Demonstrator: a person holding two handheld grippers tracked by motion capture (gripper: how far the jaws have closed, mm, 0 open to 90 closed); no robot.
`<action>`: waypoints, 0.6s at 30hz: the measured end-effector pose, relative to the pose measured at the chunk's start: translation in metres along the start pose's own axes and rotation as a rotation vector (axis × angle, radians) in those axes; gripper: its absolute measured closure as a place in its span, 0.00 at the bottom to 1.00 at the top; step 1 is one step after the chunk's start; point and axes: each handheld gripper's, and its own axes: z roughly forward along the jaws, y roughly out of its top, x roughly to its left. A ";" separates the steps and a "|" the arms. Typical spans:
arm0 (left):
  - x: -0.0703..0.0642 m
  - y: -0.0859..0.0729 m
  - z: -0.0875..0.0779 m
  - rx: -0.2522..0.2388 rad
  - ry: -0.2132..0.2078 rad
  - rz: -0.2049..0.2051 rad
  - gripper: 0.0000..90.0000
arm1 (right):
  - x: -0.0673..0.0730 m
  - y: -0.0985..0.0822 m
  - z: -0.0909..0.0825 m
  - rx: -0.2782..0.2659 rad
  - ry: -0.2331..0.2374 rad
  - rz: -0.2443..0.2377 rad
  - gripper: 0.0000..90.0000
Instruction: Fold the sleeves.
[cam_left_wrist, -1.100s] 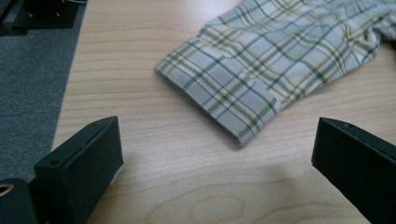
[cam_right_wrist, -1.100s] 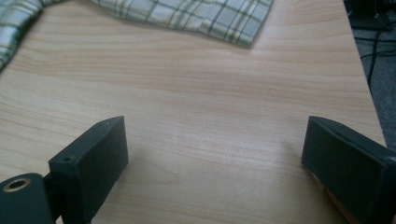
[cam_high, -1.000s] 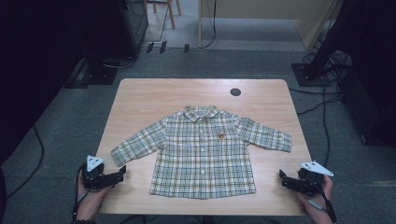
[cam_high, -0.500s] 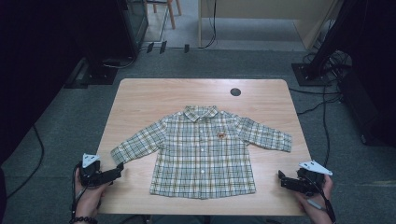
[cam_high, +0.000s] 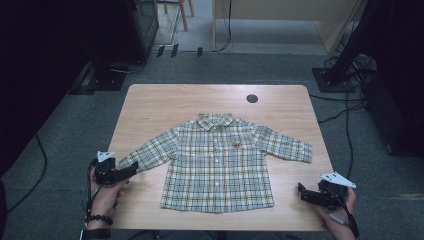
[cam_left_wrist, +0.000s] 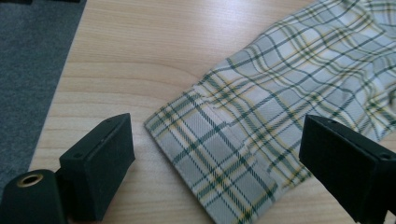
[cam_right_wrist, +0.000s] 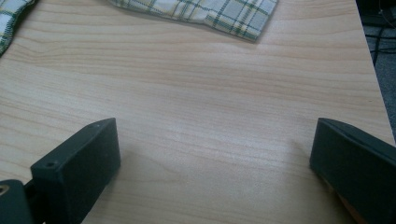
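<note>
A small green-and-white plaid shirt (cam_high: 217, 162) lies flat and face up on the wooden table (cam_high: 150, 115), sleeves spread. My left gripper (cam_high: 131, 169) is at the tip of the shirt's left sleeve. In the left gripper view the sleeve cuff (cam_left_wrist: 219, 163) lies between the wide-apart jaws of that gripper (cam_left_wrist: 215, 128); the jaws have just been closing a little and their pads do not touch the cloth. My right gripper (cam_high: 301, 190) rests near the table's front right corner, open over bare wood (cam_right_wrist: 212, 130), with the right sleeve cuff (cam_right_wrist: 233, 14) farther ahead.
A black round cap (cam_high: 252, 98) sits in the table's far edge. Cables (cam_high: 345, 115) run over the grey floor at the right, beside dark stands. Chair legs (cam_high: 177, 10) stand beyond the table. The left table edge (cam_left_wrist: 65, 70) is close to the left gripper.
My left gripper has moved forward and right, up to the left sleeve cuff. The right gripper and the shirt have stayed where they were.
</note>
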 end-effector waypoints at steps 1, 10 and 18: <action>0.000 0.000 0.000 0.000 0.000 0.000 0.14 | 0.000 0.000 0.000 0.000 0.000 0.000 0.02; -0.006 -0.001 0.007 -0.025 0.065 0.020 0.43 | 0.000 0.000 0.000 0.000 0.000 0.000 0.02; -0.007 0.001 0.009 -0.062 0.028 -0.011 0.83 | 0.000 0.000 0.000 0.000 0.006 -0.004 0.02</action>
